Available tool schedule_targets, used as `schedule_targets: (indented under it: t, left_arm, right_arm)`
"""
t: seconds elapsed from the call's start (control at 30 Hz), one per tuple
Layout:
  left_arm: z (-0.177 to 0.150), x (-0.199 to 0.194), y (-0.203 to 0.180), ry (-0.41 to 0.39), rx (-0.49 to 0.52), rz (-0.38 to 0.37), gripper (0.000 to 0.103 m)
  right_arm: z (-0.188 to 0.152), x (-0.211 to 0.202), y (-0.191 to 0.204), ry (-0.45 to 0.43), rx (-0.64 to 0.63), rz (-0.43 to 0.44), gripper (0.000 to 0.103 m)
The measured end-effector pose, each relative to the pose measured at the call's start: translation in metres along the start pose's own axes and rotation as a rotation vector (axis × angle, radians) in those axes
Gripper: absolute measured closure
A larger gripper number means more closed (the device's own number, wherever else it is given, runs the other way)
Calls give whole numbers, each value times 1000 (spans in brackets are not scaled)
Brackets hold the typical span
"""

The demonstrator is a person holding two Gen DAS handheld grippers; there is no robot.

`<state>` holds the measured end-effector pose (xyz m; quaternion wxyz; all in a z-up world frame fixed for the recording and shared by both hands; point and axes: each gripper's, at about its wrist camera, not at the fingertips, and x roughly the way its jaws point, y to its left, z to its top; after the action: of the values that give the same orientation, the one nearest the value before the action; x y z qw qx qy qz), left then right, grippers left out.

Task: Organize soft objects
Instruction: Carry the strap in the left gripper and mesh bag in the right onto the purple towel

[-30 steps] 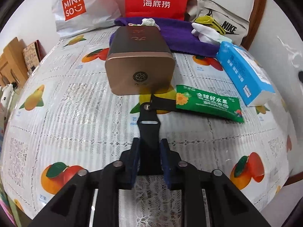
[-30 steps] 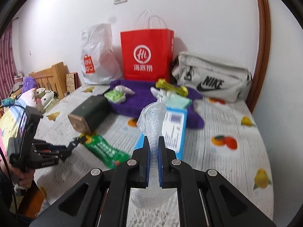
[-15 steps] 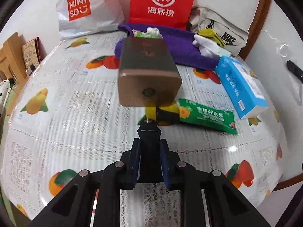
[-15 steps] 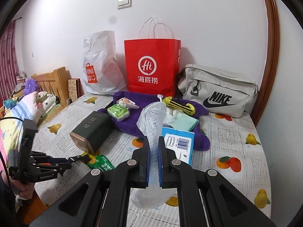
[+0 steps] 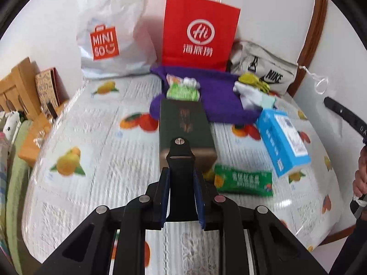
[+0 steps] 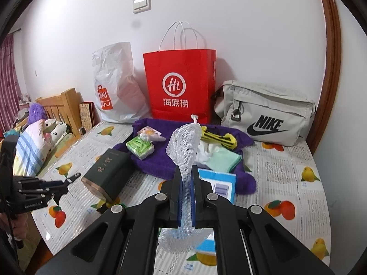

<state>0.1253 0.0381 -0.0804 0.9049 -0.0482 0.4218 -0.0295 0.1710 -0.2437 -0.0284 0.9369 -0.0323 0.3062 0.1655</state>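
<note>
The left gripper [image 5: 181, 183] has come up since a second ago: the dark green box [image 5: 185, 128], which filled the middle of its view end-on, now sits lower and shows its top face. Its pads are clamped on a black strap [image 5: 181, 171], lifted off the fruit-print tablecloth [image 5: 96, 151]. The right gripper [image 6: 187, 197] stays pressed together on a white foam net sleeve [image 6: 183, 146], which stands up limp and curling over the purple towel [image 6: 158, 160]. The blue tissue box [image 6: 218, 183] now shows only partly behind the fingers. The green packet [image 5: 243, 182] lies flat beside the dark box.
</note>
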Motion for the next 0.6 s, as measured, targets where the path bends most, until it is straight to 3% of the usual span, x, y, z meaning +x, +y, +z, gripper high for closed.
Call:
schedule_targets:
  t: [0.3, 0.6]
  left_arm:
    - [51, 1, -9, -71, 33, 8, 83]
    - [91, 31, -13, -74, 33, 5, 83]
  right_arm:
    - [24, 11, -7, -13, -6, -7, 97]
    - [39, 39, -25, 1, -10, -24, 98]
